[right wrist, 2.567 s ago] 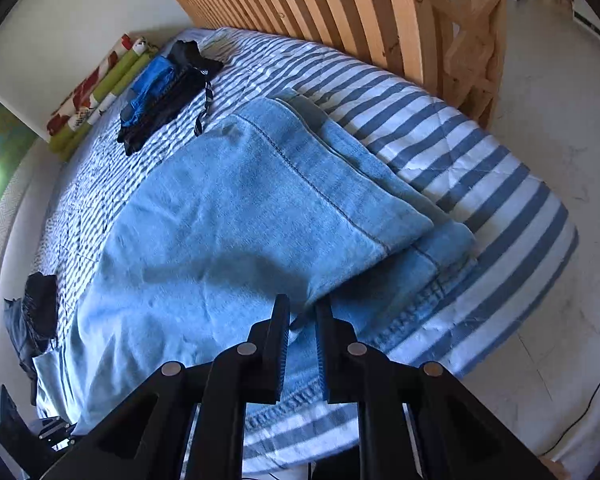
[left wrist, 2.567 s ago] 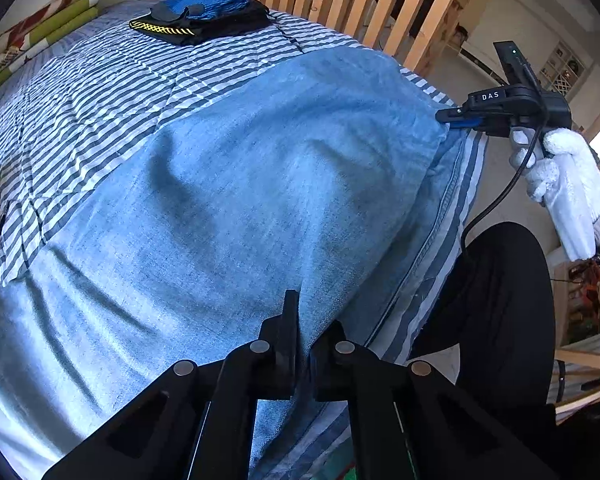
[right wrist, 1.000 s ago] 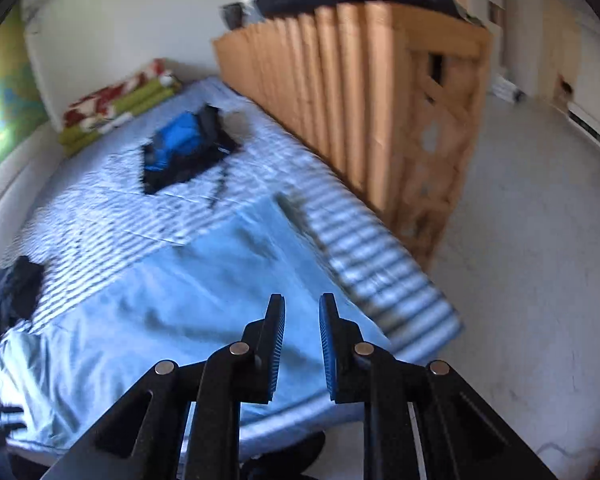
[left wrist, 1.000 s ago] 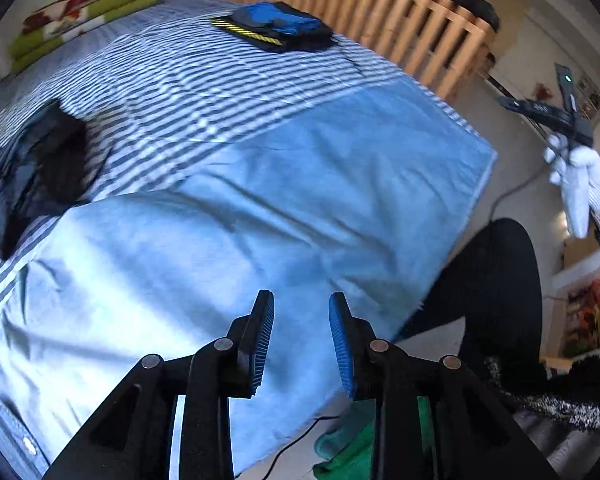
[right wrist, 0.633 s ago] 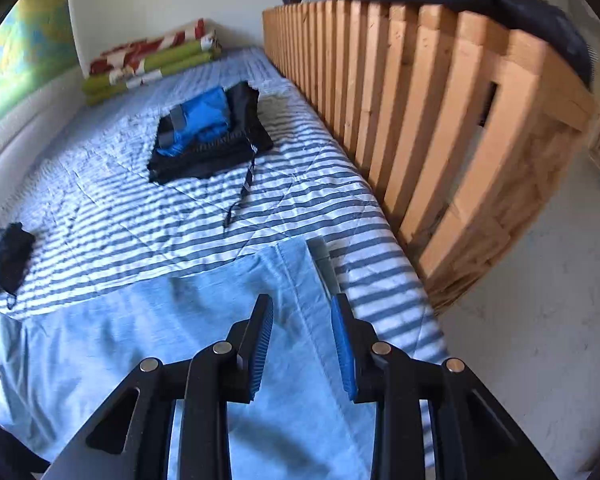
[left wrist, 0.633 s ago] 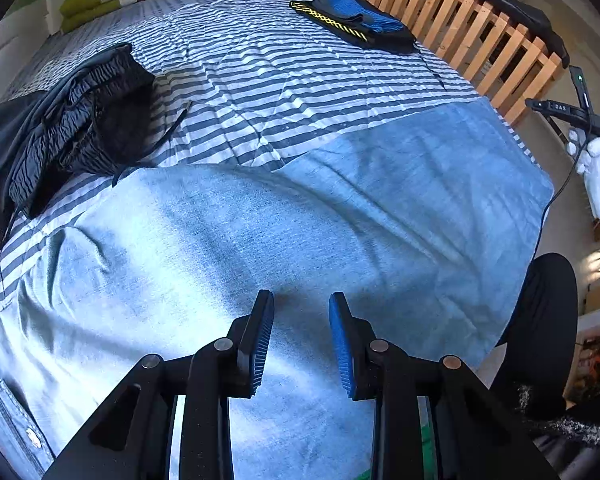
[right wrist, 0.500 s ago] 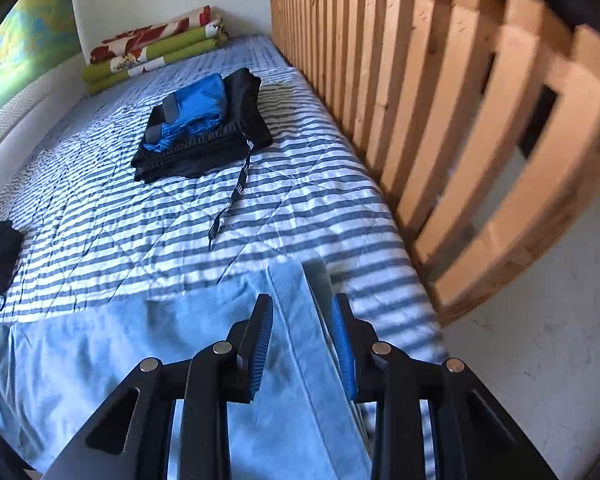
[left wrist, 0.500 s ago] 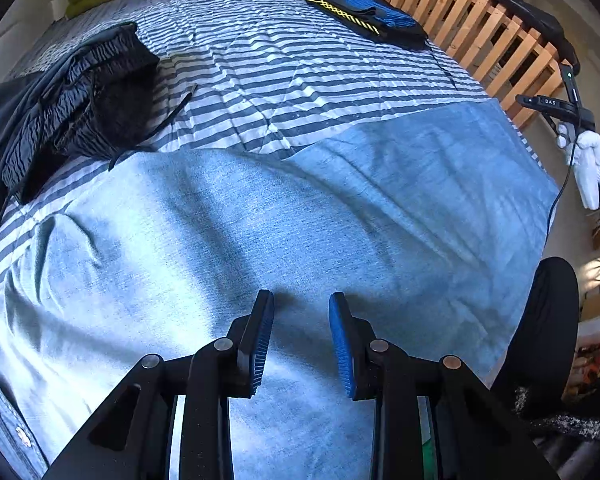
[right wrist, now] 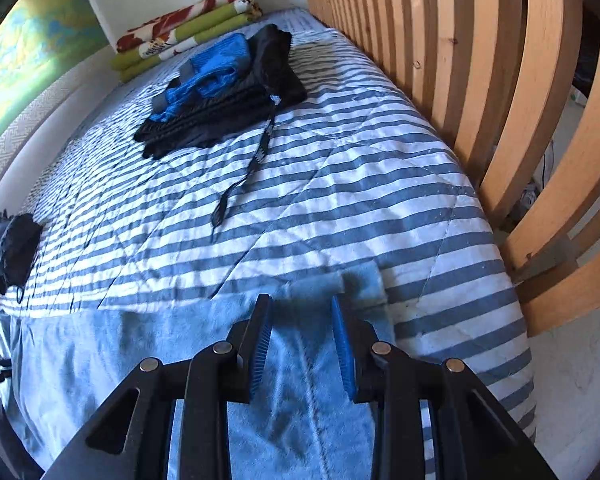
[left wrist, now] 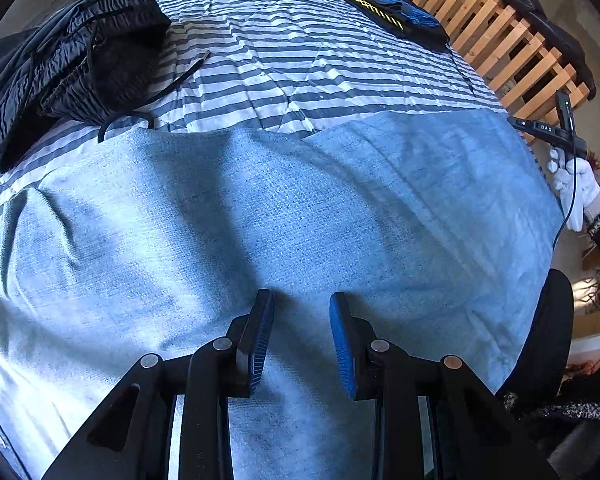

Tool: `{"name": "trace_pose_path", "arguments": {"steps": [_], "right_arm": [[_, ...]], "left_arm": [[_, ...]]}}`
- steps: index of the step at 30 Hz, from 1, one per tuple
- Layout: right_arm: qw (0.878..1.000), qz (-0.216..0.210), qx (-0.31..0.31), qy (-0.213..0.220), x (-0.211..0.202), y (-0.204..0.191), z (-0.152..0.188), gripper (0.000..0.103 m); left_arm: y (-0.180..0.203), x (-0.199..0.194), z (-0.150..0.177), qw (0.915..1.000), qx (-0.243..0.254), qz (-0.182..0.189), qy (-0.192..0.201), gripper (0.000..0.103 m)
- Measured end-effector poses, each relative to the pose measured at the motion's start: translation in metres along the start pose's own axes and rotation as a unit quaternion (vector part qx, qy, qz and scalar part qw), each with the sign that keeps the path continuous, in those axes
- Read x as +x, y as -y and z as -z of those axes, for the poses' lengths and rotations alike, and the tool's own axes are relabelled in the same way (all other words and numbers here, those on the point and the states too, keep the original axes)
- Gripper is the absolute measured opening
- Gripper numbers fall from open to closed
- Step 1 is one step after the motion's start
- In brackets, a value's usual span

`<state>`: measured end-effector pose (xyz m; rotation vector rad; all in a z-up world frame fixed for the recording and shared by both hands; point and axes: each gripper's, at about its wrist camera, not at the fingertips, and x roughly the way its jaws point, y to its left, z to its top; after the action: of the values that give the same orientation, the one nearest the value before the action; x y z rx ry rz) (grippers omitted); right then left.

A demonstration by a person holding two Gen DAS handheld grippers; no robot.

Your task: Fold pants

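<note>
We see the light-blue denim pants (left wrist: 300, 216) spread across the lower frame on the striped quilt (right wrist: 340, 184), folded lengthwise (apparently 1 fold done). Left gripper (left wrist: 302, 312) and right gripper (right wrist: 302, 316) hover spread, empty; crosswise folds remain.

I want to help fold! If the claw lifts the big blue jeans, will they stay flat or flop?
The light blue denim jeans will probably flop: they lie soft and rumpled. They look fairly heavy, covering much of the striped bedspread.
</note>
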<state>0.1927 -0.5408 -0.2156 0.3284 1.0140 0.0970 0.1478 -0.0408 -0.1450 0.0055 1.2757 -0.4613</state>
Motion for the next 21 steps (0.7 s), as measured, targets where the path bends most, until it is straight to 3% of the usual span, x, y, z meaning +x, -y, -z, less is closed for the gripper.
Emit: {"name": "trace_pose_path", "arguments": {"steps": [6, 9, 15, 17, 18, 21], "right_arm": [[1.0, 0.027, -0.007, 0.001, 0.006, -0.001, -0.003, 0.027], [0.999, 0.037, 0.013, 0.008, 0.004, 0.011, -0.012, 0.032], [0.999, 0.041, -0.012, -0.005, 0.02, 0.01, -0.017, 0.038], [0.999, 0.043, -0.011, 0.004, 0.021, 0.007, -0.019, 0.035], [0.999, 0.041, -0.015, 0.007, 0.02, 0.004, -0.018, 0.024], [0.998, 0.055, -0.038, 0.023, 0.009, -0.007, -0.011, 0.02]], "left_arm": [[0.001, -0.001, 0.0, 1.0, 0.002, 0.002, 0.004, 0.033], [0.001, 0.0, 0.001, 1.0, 0.006, 0.0, 0.005, 0.034], [0.003, 0.001, 0.0, 0.9999, 0.008, 0.002, 0.007, 0.037], [0.005, 0.002, 0.0, 0.9999, 0.011, -0.001, 0.006, 0.038], [0.005, 0.002, 0.0, 0.9999, 0.013, -0.002, 0.006, 0.038], [0.005, 0.002, -0.001, 0.9999, 0.014, -0.002, 0.005, 0.038]]}}
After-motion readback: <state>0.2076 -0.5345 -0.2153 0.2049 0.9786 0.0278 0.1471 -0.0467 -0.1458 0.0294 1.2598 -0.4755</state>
